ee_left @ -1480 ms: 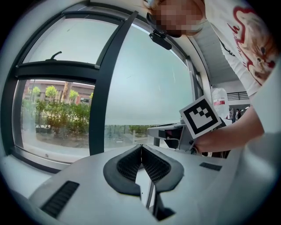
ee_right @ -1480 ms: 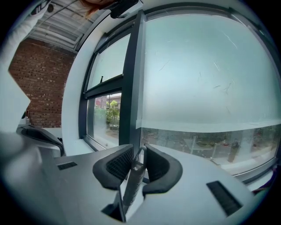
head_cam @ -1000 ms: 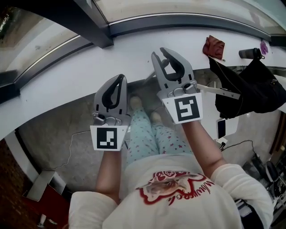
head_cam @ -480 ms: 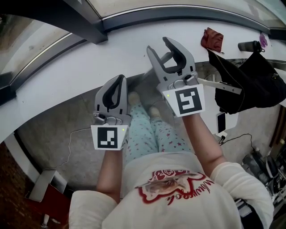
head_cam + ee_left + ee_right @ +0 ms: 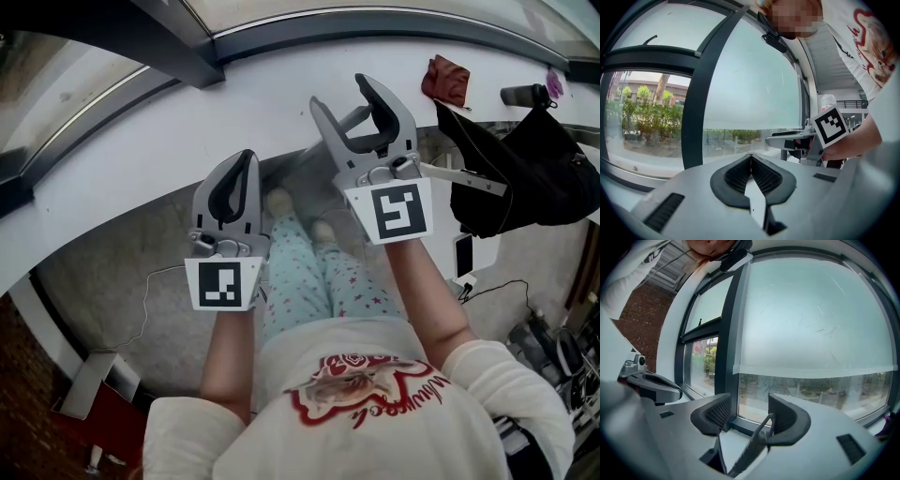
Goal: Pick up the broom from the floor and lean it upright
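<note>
In the head view my right gripper (image 5: 340, 91) is held over the white window ledge (image 5: 178, 141), its jaws opening wide. A thin grey broom handle (image 5: 343, 120) stands between them and slants down towards the floor under the ledge. The right gripper view shows the same dark handle (image 5: 757, 439) rising between the jaws of my right gripper (image 5: 749, 401). It lies close by the right pad and the left pad is well clear of it. My left gripper (image 5: 247, 156) hangs beside it, shut with nothing in it (image 5: 751, 155). The broom's head is hidden.
A dark window mullion (image 5: 729, 333) and a frosted pane are straight ahead. On the ledge to the right lie a red cloth (image 5: 444, 82), a dark flask (image 5: 523, 95) and a black bag (image 5: 525, 178). A cable (image 5: 150, 300) runs across the grey floor at the left.
The right gripper's jaws have spread from nearly shut on the handle to wide apart, and it has shifted slightly right. The left gripper has barely moved.
</note>
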{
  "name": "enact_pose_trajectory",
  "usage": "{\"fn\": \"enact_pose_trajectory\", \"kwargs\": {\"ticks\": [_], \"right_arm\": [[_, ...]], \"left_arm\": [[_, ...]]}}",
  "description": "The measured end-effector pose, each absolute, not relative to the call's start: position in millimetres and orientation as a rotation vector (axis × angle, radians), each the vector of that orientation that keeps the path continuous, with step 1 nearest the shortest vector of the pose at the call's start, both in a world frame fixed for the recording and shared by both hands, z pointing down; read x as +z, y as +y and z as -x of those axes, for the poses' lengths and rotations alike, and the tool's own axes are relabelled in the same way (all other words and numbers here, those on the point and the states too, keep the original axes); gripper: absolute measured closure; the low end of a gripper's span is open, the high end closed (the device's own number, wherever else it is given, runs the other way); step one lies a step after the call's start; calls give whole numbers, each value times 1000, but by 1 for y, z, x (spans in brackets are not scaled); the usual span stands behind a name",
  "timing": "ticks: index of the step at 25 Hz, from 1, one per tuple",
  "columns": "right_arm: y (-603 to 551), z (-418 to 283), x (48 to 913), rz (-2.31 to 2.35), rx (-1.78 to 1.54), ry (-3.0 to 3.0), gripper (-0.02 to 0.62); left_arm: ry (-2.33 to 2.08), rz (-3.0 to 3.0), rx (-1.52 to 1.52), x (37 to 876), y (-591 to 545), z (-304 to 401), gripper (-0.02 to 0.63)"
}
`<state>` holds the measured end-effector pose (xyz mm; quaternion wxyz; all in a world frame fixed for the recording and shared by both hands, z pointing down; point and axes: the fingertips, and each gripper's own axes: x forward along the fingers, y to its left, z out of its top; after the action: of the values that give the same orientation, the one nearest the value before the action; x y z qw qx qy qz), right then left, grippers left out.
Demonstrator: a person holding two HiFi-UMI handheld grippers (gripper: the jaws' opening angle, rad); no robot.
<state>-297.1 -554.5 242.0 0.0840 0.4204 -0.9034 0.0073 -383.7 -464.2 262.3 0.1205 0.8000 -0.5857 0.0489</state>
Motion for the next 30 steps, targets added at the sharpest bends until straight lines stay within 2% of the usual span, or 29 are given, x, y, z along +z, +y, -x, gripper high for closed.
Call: {"fn": "enact_pose_trajectory", "kwargs": {"ticks": [15,30], "right_arm": [[-549,277,233,-1238,1,-2709,356],[-462,247,204,-1090,26,-2798,357]], "left_arm": [[-1737,-2342,148,253,-453,362,584],[-1900,-2278,111,211,-381,324,584]]}}
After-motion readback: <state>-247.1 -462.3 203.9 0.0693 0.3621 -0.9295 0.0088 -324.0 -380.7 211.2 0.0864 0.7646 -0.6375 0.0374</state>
